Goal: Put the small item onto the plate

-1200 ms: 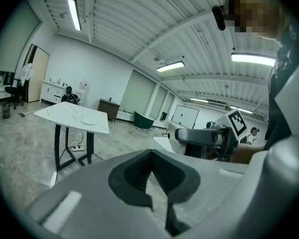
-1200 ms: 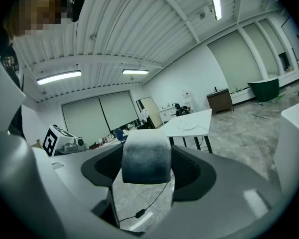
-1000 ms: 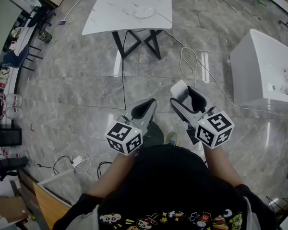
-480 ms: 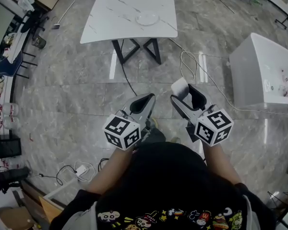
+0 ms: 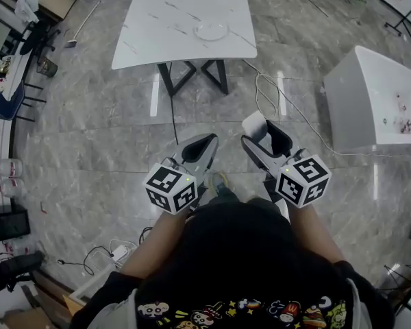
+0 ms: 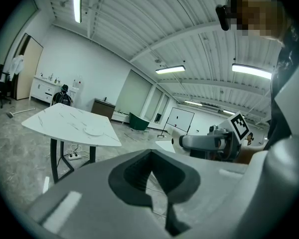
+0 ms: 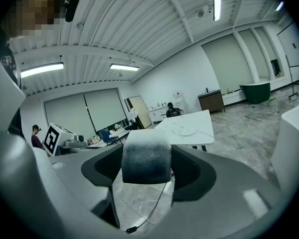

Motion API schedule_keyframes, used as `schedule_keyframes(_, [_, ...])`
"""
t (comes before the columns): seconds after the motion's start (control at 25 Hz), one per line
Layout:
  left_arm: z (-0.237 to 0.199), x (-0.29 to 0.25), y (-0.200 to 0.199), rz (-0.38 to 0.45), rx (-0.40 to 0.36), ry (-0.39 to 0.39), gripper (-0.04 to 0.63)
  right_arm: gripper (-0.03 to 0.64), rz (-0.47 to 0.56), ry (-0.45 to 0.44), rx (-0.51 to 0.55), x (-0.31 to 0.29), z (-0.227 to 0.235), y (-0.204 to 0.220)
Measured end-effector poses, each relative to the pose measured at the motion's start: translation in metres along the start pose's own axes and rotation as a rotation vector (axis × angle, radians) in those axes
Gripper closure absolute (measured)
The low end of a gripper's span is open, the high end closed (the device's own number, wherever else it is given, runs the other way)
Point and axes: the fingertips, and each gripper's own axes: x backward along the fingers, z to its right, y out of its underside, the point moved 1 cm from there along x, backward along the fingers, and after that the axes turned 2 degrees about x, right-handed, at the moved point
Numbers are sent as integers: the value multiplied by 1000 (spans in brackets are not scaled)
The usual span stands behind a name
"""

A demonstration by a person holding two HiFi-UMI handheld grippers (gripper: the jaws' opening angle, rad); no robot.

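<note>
On the far table (image 5: 166,20) sits the plate (image 5: 211,31), well apart from both grippers. Right gripper (image 5: 264,134) is clenched on the item (image 5: 255,124) — a small white block wedged between the jaws, over the floor (image 5: 109,136). Left gripper (image 5: 204,144) is just left of it, jaws pressed together with nothing between them. A cable (image 5: 266,91) lies on the floor between grippers and table.
</note>
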Motion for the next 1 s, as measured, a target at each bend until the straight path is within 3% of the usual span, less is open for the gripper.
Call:
schedule_keyframes(0.56, [-36,20,-10,25,22,-30,594,287,-16,-5,13,-37,-14,-6])
schedule_keyframes(1.0, [-45,10,-18,37,3,-8,594,287,-4,-22,39,-59,-12,-12])
